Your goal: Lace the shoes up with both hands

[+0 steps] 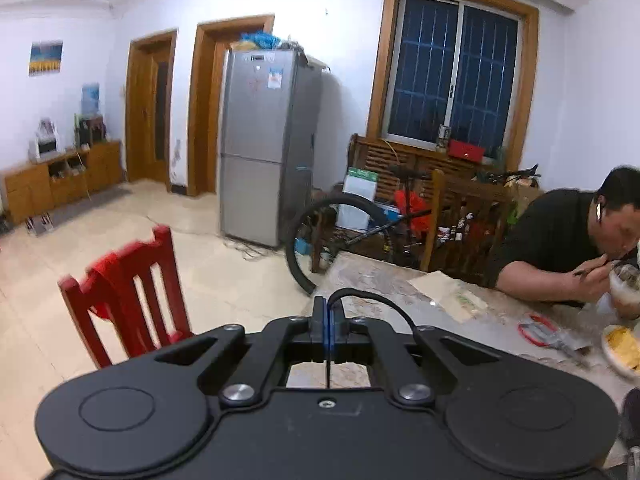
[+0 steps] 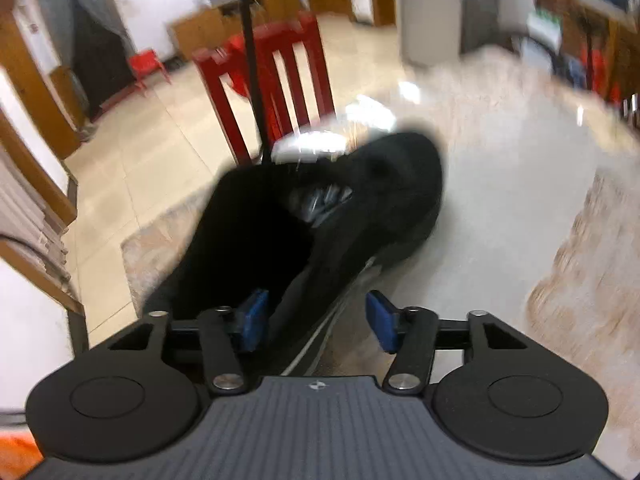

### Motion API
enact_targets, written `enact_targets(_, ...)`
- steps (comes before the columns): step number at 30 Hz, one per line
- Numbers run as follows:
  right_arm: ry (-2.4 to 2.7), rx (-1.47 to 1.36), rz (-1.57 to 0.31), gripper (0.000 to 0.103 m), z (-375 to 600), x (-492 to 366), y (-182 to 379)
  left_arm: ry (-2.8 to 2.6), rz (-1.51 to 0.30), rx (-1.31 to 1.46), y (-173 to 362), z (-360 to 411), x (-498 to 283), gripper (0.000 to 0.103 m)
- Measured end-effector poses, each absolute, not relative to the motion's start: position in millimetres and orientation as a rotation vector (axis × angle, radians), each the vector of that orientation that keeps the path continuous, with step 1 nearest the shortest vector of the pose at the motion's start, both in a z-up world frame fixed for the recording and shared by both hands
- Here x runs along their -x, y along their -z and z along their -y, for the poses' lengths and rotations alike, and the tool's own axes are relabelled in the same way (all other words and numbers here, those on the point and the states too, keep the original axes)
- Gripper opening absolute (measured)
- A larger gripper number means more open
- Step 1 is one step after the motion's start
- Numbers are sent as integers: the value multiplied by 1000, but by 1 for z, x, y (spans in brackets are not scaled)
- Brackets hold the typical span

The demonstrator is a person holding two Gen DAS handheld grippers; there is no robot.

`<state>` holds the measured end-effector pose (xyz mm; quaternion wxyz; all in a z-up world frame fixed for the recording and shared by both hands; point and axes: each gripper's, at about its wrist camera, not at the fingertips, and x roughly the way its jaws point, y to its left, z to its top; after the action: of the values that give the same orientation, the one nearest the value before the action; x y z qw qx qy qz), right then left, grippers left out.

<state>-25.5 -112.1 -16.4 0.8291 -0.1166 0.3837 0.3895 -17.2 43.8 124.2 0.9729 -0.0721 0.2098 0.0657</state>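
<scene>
A black shoe (image 2: 320,208) lies on the marble-patterned table (image 2: 500,200) in the right wrist view, blurred, toe pointing away. My right gripper (image 2: 316,320) straddles the shoe's near side wall. One blue pad (image 2: 252,320) is inside the opening and the other sits outside, with a strip of table showing between it and the sole, so it is open. A black shoelace (image 2: 250,60) rises taut from the shoe to the top of that view. My left gripper (image 1: 328,308) is shut on the black shoelace (image 1: 376,298), which loops out to the right of the fingertips.
A red chair (image 1: 132,292) stands at the table's left edge. At the far right a person in a black top (image 1: 560,240) eats. Near them lie bowls (image 1: 622,346), a red-handled tool (image 1: 540,330) and a paper sheet (image 1: 448,292). Beyond are a fridge (image 1: 264,144) and a bicycle (image 1: 320,232).
</scene>
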Motion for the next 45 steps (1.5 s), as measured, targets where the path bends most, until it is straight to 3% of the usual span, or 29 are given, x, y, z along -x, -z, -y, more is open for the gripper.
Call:
enact_targets(5, -878, 255, -553, 65, 124, 29, -22, -134, -430, 163, -122, -50, 22, 1)
enact_targets(12, -953, 194, -574, 62, 61, -3, -1, -136, -433, 169, -124, -54, 29, 1)
enact_targets(13, -948, 205, -570, 41, 52, -7, 2, -135, -433, 167, -125, -55, 29, 1)
enact_targets(14, -952, 215, -593, 6, 43, -12, 4, -133, -433, 166, -125, -55, 29, 1)
enact_targets(17, -1018, 50, -701, 1, 48, -28, -16, -124, -405, 134, -135, -55, 29, 1)
enact_targets(23, -1152, -142, -534, 2, 87, -28, -104, -66, -316, 88, -169, -51, 32, 1)
enact_targets(30, -1149, -138, -604, 3, 90, -40, -101, -53, -274, 59, -179, -43, 37, 2)
enact_targets(33, -1262, -51, -675, 12, 84, -23, -85, -77, -308, 87, -166, -50, 43, 3)
enact_targets(35, -1364, 76, -733, 44, 77, -1, -71, -125, -351, 106, -152, -60, 50, 5)
enact_targets(38, -1459, 310, -724, 45, 77, 49, -48, -234, -461, 152, -123, -83, 61, 5)
enact_targets(39, -1463, 371, -697, 46, 82, 65, -41, -271, -516, 160, -111, -91, 66, 10)
enact_targets(41, -1416, 398, -719, 55, 95, 75, -28, -340, -623, 140, -90, -102, 75, 29)
enact_targets(42, -1384, 393, -749, 56, 102, 75, -21, -361, -672, 132, -80, -106, 79, 44)
enact_targets(45, -1231, 264, -907, 56, 120, 54, -4, -370, -782, 148, -59, -113, 81, 56)
